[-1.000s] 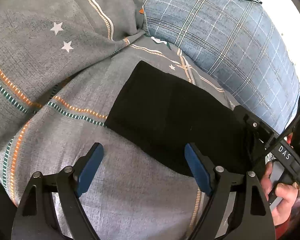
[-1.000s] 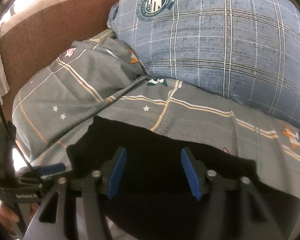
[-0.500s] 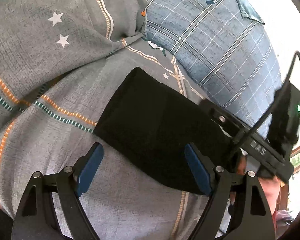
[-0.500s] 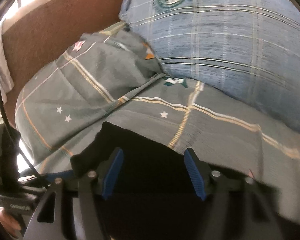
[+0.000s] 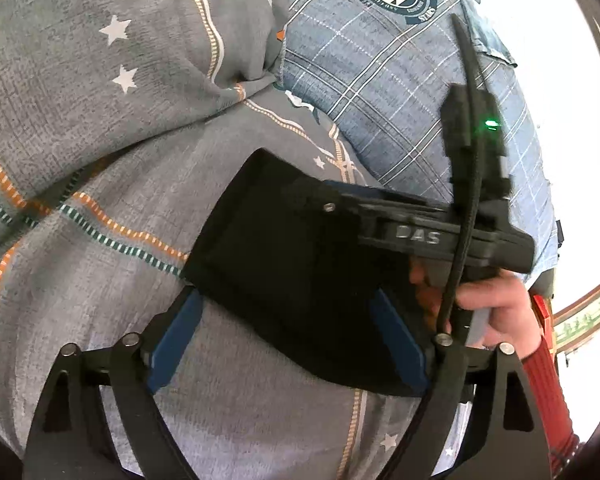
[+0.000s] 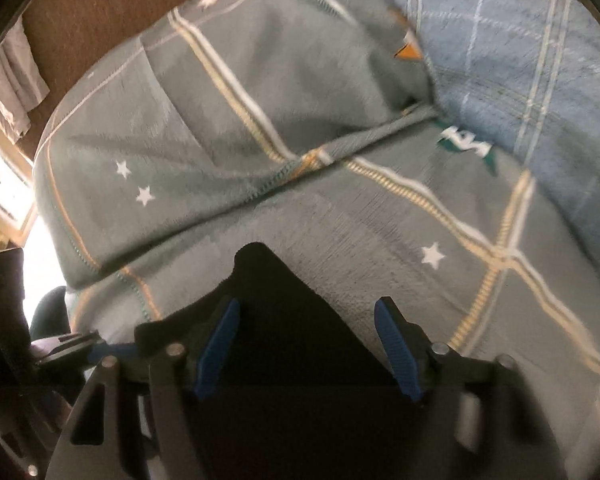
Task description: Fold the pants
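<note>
The black pants [image 5: 284,264] lie folded flat on a grey striped bedspread [image 5: 100,152]. My left gripper [image 5: 288,340] is open, its blue pads straddling the near edge of the pants. The right gripper body [image 5: 440,236], held in a hand, reaches across the pants from the right in the left wrist view. In the right wrist view the right gripper [image 6: 308,344] is open over the pants [image 6: 284,320], whose corner points away between the pads. Neither gripper holds cloth.
A blue plaid pillow [image 5: 400,80] lies behind the pants, also in the right wrist view [image 6: 540,60]. A raised grey fold of bedding [image 6: 220,100] sits behind left. A brown headboard [image 6: 100,12] stands at the back.
The right gripper has swung left across the pants, toward their far corner. The left gripper has closed in on the near edge. Both stay open.
</note>
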`<state>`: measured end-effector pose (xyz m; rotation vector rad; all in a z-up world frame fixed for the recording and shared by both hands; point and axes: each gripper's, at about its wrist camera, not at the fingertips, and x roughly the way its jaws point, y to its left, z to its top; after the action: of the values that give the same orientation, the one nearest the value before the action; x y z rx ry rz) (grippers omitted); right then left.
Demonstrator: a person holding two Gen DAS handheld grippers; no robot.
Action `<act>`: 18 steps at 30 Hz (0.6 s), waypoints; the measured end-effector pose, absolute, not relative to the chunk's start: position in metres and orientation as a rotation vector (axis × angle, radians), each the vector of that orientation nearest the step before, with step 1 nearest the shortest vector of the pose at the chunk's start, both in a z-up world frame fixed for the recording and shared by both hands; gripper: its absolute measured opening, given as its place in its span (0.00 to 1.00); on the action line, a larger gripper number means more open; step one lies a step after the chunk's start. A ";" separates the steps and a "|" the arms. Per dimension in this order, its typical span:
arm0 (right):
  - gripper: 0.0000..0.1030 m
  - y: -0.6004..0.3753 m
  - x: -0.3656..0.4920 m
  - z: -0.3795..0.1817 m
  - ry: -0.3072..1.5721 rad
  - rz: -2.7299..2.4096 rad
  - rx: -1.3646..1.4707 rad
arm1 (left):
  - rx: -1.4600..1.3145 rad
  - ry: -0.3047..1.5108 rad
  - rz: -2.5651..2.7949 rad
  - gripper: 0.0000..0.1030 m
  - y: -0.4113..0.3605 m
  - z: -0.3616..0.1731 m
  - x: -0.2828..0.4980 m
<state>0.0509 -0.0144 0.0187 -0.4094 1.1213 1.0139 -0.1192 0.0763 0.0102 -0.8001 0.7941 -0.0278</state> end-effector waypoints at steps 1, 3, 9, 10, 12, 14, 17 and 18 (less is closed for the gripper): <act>0.68 -0.013 0.053 0.015 1.138 1.016 -0.410 | -0.798 0.786 -0.026 0.86 0.076 0.010 -0.119; 0.49 -0.013 0.052 0.015 1.132 1.040 -0.384 | -0.802 0.765 -0.032 0.85 0.077 0.010 -0.118; 0.12 -0.029 0.040 0.033 1.066 1.030 -0.278 | -0.788 0.769 -0.057 0.24 0.080 0.012 -0.116; 0.12 -0.037 0.036 0.042 1.037 1.030 -0.249 | -0.780 0.740 -0.076 0.22 0.079 0.018 -0.119; 0.12 -0.055 0.029 0.063 0.977 1.029 -0.179 | -0.739 0.692 -0.107 0.20 0.071 0.036 -0.124; 0.12 -0.077 0.022 0.086 0.922 1.017 -0.115 | -0.690 0.649 -0.159 0.19 0.058 0.058 -0.125; 0.11 -0.129 0.013 0.122 0.828 0.982 -0.014 | -0.634 0.613 -0.296 0.18 0.032 0.091 -0.122; 0.11 -0.139 0.012 0.130 0.812 0.968 0.004 | -0.617 0.606 -0.341 0.18 0.022 0.100 -0.121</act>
<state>0.0116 -0.1385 0.1300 0.0037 0.8120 0.9677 -0.1209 0.0220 0.0999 -0.6169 0.6061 -0.3411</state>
